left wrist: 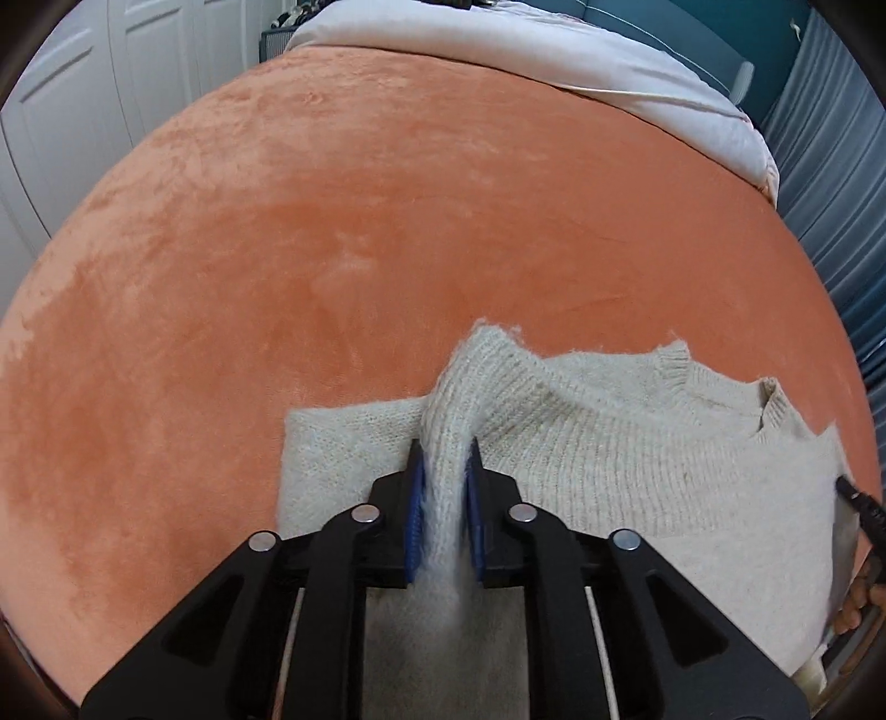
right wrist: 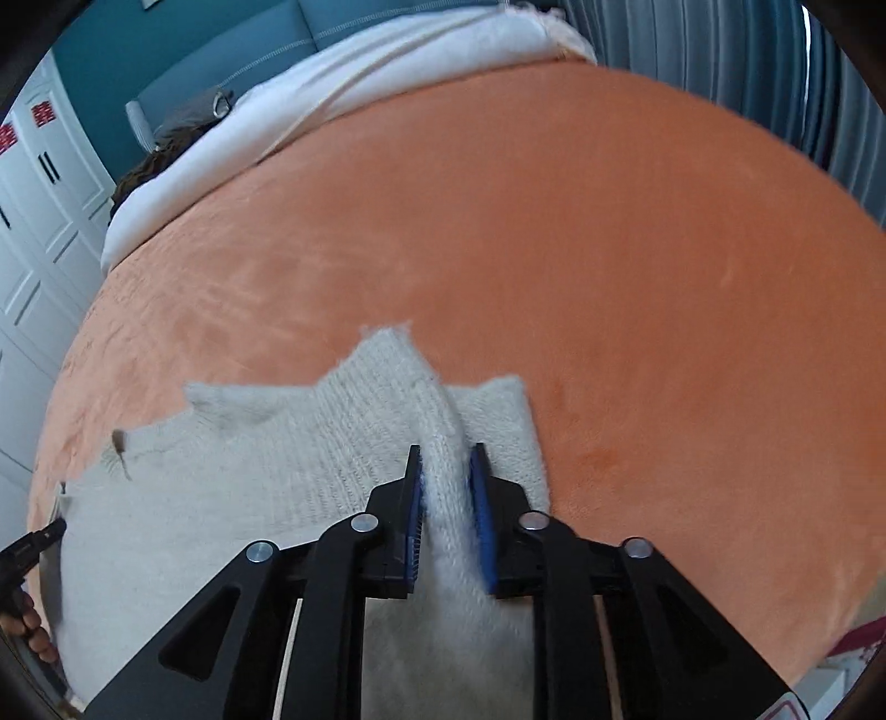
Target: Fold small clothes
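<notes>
Nearby, white duvet [left wrist: 554, 50], orange blanket [left wrist: 332, 249]

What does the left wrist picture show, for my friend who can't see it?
The left gripper pinches a fold of a fuzzy cream sweater between its blue pads. The sweater lies on an orange blanket covering a bed, with white bedding beyond.

left tool [left wrist: 446, 471]: black linkage arms | silver rivets | blue ribbed pads | right tool [right wrist: 447, 471]: same

Cream knit sweater [left wrist: 637, 459] on orange bedspread [left wrist: 332, 249]
</notes>
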Available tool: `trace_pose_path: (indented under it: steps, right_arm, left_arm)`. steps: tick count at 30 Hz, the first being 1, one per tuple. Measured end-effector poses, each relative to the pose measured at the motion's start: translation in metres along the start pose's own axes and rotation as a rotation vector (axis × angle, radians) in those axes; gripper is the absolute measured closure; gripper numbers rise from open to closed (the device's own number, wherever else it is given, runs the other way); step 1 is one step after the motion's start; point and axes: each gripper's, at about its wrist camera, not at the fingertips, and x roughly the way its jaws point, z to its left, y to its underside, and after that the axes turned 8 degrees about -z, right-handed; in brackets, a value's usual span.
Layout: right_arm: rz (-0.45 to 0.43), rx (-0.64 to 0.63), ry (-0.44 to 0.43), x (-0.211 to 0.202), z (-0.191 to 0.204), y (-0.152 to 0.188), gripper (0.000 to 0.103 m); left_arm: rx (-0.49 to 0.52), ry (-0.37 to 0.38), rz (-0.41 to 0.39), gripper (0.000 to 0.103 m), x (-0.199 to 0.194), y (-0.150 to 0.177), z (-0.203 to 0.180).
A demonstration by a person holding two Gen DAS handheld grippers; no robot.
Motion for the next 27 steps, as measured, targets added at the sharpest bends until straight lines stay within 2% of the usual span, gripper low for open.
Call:
trace_pose_path:
  steps: [2,4,6,8,9,10,12,15,16,18,19,21,23,25,26,27]
  right_arm:
    - [-0.088,-0.023,0.015,-0.036,0.01,0.002,0.082]
    - [-0.111,-0.05,-0.065,-0.062,0.03,0.01,0.082]
    - [-0.06,-0.101,-0.206,-0.078,0.07,0.036,0.082]
    - [0.056,-0.141,-0.385,-0.08,0.115,0.073,0.083]
    - [0.114,-0.165,-0.458,-0.079,0.136,0.094,0.088]
    - [0.153,-0.212,-0.492,-0.079,0.156,0.115,0.092]
    - [0.192,-0.264,-0.499,-0.076,0.173,0.141,0.092]
    - [0.18,-0.284,-0.454,-0.075,0.156,0.147,0.099]
    - [0.169,-0.268,-0.418,-0.074,0.143,0.142,0.103]
    - [0.16,-0.174,-0.354,-0.071,0.1,0.127,0.103]
    - [0.151,-0.125,-0.308,-0.07,0.072,0.118,0.103]
    - [0.116,-0.105,-0.141,-0.068,0.038,0.113,0.103]
    - [0.122,-0.046,-0.076,-0.069,-0.005,0.114,0.103]
    - [0.148,0.074,-0.131,-0.07,-0.033,0.117,0.103]
    - [0.14,0.072,-0.115,-0.073,-0.033,0.117,0.103]
    - [0.124,0.033,-0.061,-0.077,-0.029,0.115,0.103]
  left_arm:
    - [0.016,-0.039,-0.066,0.07,-0.028,0.003,-0.008]
    - [0.026,-0.023,-0.14,0.06,-0.066,0.014,-0.023]
    - [0.023,0.058,-0.156,0.057,-0.09,0.031,-0.044]
    - [0.015,0.143,-0.116,0.056,-0.096,0.056,-0.072]
    - [0.017,0.164,-0.089,0.056,-0.095,0.067,-0.082]
    - [0.027,0.176,-0.061,0.056,-0.092,0.08,-0.092]
    - [0.04,0.151,-0.01,0.057,-0.083,0.1,-0.1]
    - [0.07,0.078,0.032,0.056,-0.074,0.119,-0.087]
    - [0.071,0.061,0.035,0.055,-0.074,0.123,-0.081]
    - [0.054,0.025,0.026,0.056,-0.08,0.129,-0.059]
    - [0.049,0.013,0.019,0.056,-0.084,0.131,-0.052]
    - [0.038,-0.011,0.012,0.056,-0.088,0.136,-0.037]
    - [0.023,-0.002,0.005,0.056,-0.09,0.142,-0.026]
    - [0.058,-0.018,-0.007,0.056,-0.089,0.148,-0.028]
    - [0.084,-0.037,-0.016,0.056,-0.089,0.151,-0.031]
    - [0.098,-0.05,-0.018,0.056,-0.09,0.15,-0.034]
